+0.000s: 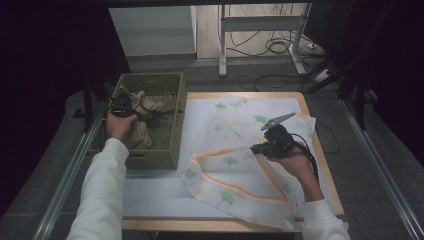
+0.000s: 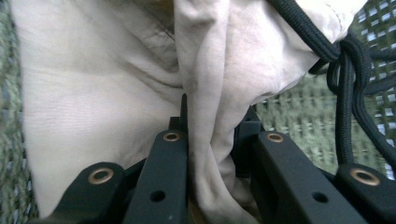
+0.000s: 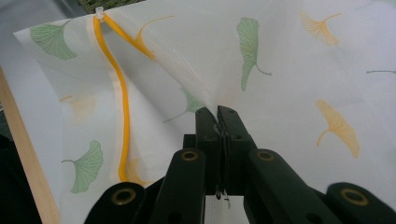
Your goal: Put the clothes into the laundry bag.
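A beige garment [image 1: 142, 106] with a black drawstring [image 2: 343, 70] lies bunched in the green woven basket [image 1: 177, 87] at the table's left. My left gripper [image 1: 121, 106] reaches into the basket and is shut on a fold of the beige garment [image 2: 205, 116], which stands pinched between the two black jaws. A white mesh bag [image 1: 235, 150] printed with green and yellow leaves and edged by an orange zipper [image 3: 116, 88] lies open across the table. My right gripper [image 1: 257, 148] is shut on the bag's upper layer [image 3: 261, 60] and holds it lifted off the table.
The basket stands off the table's left edge. A white sheet [image 1: 155, 192] covers the wooden table top [image 1: 200, 225]. Beyond the table lie floor cables [image 1: 280, 47] and a desk frame [image 1: 222, 40].
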A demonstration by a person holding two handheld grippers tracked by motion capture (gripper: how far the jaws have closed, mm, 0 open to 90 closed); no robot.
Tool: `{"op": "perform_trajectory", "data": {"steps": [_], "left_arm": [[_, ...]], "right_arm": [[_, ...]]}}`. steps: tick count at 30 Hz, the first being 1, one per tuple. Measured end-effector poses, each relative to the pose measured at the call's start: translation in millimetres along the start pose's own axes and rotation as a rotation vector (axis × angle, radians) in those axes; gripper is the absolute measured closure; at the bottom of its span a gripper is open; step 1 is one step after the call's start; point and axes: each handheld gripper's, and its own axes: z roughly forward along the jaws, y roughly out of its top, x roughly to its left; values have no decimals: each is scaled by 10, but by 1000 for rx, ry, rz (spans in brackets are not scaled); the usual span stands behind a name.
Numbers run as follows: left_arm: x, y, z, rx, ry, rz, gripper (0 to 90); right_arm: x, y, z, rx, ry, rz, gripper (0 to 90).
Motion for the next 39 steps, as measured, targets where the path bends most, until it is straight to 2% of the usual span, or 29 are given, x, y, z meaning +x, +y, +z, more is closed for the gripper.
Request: {"op": "perform_trajectory", "data": {"steps": [4,8,12,15,29,32,39], "left_arm": [[16,-10,-97,-45,-14,4,794],[27,-9,-198,-94,-48,-2,795],[-18,-4,-274,-116,-72,17,795],[-39,-4,-315,-134,-92,16,795],[-70,-41,-484,-211,-145,43,795],[-75,-41,-508,-231,-158,39,795],[-97,-67,-587,-259,-187,66,795]], "right_arm": [[5,2,-3,-2,-2,0,866],[-3,-1,-10,-5,-3,2,867],[-19,-7,-11,-6,-4,6,867],[-22,-10,-10,-5,-4,8,867],[-23,-10,-15,-12,-7,8,866],[-33,-14,-16,-9,-6,11,866],[-34,-15,-19,-8,-9,11,867]]}}
